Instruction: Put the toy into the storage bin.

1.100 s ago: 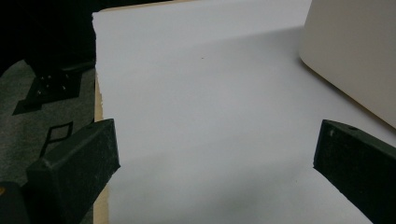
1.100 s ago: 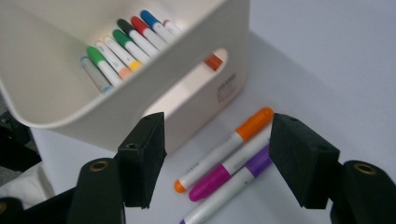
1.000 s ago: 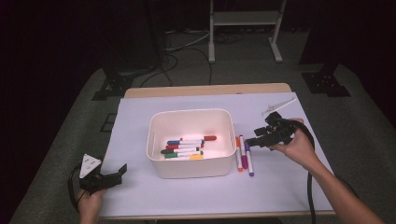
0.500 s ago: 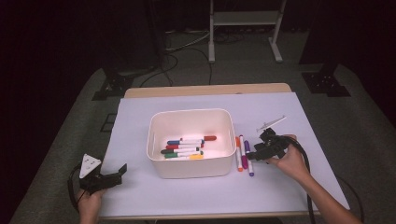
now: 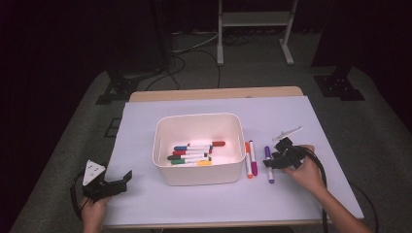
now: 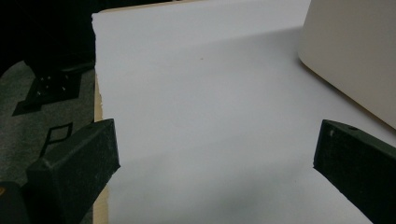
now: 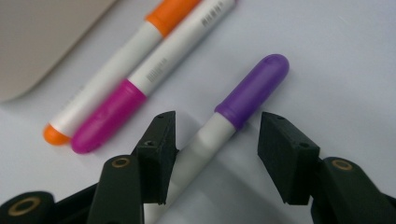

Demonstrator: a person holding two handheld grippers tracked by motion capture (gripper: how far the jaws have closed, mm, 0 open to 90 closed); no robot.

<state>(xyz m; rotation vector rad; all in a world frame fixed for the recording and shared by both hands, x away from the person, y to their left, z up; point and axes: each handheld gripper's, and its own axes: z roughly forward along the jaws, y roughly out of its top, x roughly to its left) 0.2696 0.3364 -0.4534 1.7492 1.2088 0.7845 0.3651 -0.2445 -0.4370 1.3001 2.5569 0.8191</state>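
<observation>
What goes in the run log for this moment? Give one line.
right tool: jaws closing around purple marker, no grip yet | left tool: open, idle | bin: markers inside

Purple-capped white marker (image 7: 219,126), orange marker (image 7: 126,56), magenta marker (image 7: 154,74), cream bin (image 5: 199,145), black fingers (image 7: 159,154).
</observation>
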